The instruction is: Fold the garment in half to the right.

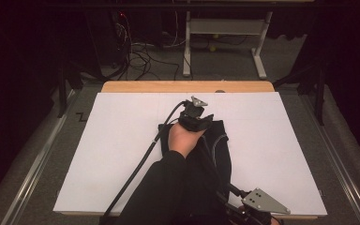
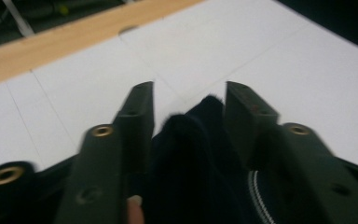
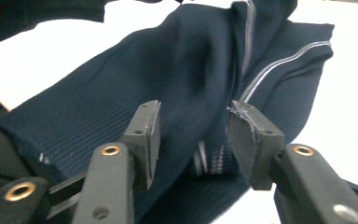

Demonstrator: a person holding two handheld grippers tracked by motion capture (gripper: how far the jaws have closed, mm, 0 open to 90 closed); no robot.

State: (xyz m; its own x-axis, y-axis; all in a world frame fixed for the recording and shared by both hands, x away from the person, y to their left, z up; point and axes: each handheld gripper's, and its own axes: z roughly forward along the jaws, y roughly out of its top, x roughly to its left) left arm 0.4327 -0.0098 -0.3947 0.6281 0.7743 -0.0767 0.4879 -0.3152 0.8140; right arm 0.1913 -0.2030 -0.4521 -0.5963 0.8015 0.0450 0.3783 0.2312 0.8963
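A dark navy garment (image 1: 219, 146) with thin white stripes lies bunched lengthwise on the white board (image 1: 122, 140), right of its middle. My left gripper (image 1: 198, 121) is at the garment's far end. In the left gripper view its jaws (image 2: 189, 93) stand apart with a fold of the dark cloth (image 2: 191, 154) rising between them, and the pads do not press it. My right gripper (image 1: 232, 192) is at the near end by the table's front edge. Its jaws (image 3: 193, 112) stand apart over the ribbed hem (image 3: 74, 130) and the striped cloth (image 3: 200, 60).
The board rests on a wooden tabletop (image 1: 187, 86) whose far edge shows behind it. Wide bare board lies to the left and right (image 1: 281, 140) of the garment. Beyond the table are loose cables (image 1: 140, 58) and a white desk frame (image 1: 225, 28) on the floor.
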